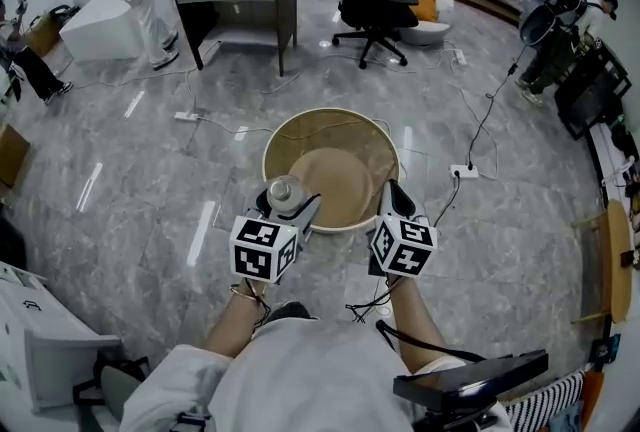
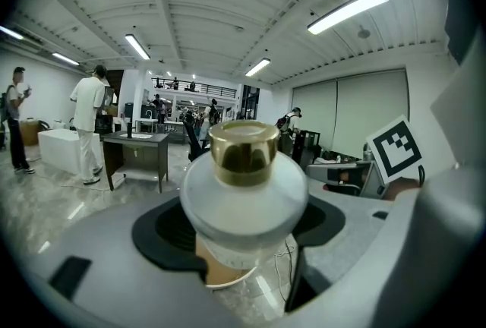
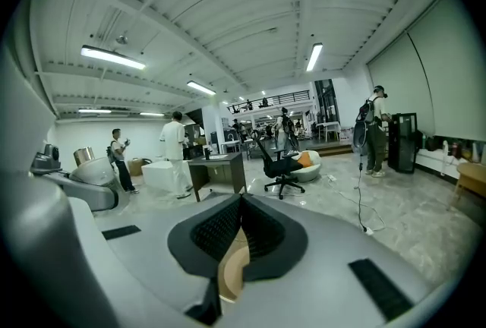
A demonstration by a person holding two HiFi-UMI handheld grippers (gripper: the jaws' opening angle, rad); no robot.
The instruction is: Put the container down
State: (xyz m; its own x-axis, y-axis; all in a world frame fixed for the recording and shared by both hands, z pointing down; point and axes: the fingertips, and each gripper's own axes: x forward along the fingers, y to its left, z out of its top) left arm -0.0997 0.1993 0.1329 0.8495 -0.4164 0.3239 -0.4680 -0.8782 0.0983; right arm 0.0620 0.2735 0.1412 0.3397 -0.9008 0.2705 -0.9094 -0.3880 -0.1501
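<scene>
Just one container (image 2: 243,201), one round tub (image 1: 345,182)

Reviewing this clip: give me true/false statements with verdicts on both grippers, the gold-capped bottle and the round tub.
1. The left gripper is clamped on a frosted white round bottle with a gold cap. True.
2. The right gripper's jaws stand wide apart. False: they are together, with nothing gripped.
3. The round tan tub sits on the grey floor. True.
4. The bottle rests on the floor. False: it is held in the air by the tub's near rim.
</scene>
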